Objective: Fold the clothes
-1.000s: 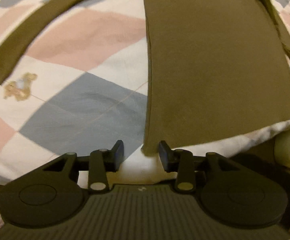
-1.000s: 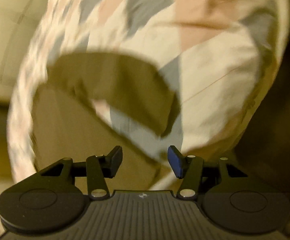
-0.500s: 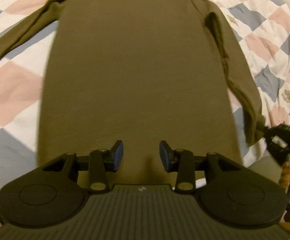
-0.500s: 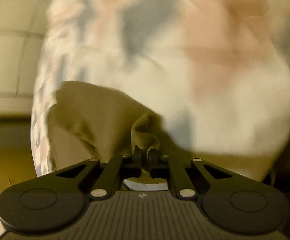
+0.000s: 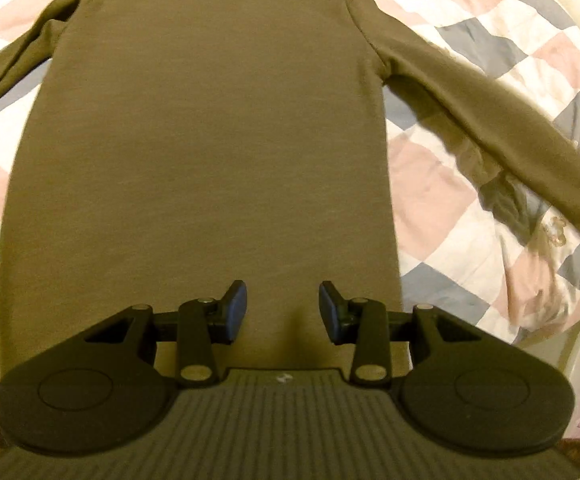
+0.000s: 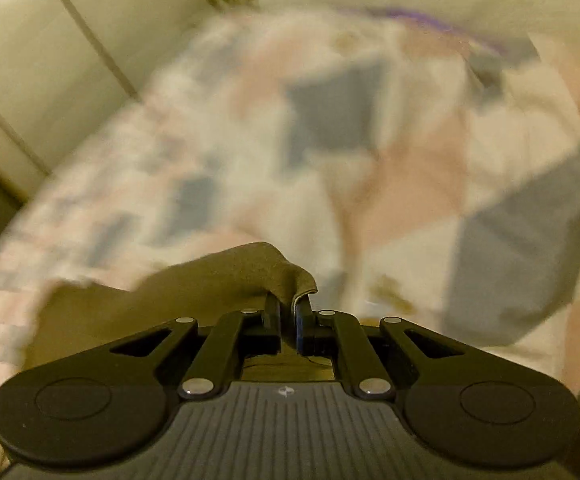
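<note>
shirt: an olive long-sleeved shirt (image 5: 210, 140) lies flat on the checked quilt (image 5: 489, 60), collar toward 12 o'clock, hem at 6.
right sleeve: the sleeve (image 5: 489, 128) stretches out toward 4 o'clock, its cuff raised off the quilt.
left gripper: my left gripper (image 5: 282, 312) sits over the hem at 6 o'clock, fingers apart, holding nothing.
right gripper: my right gripper (image 6: 288, 316) is pinched closed on the sleeve's cuff (image 6: 250, 276); the quilt behind is blurred.
</note>
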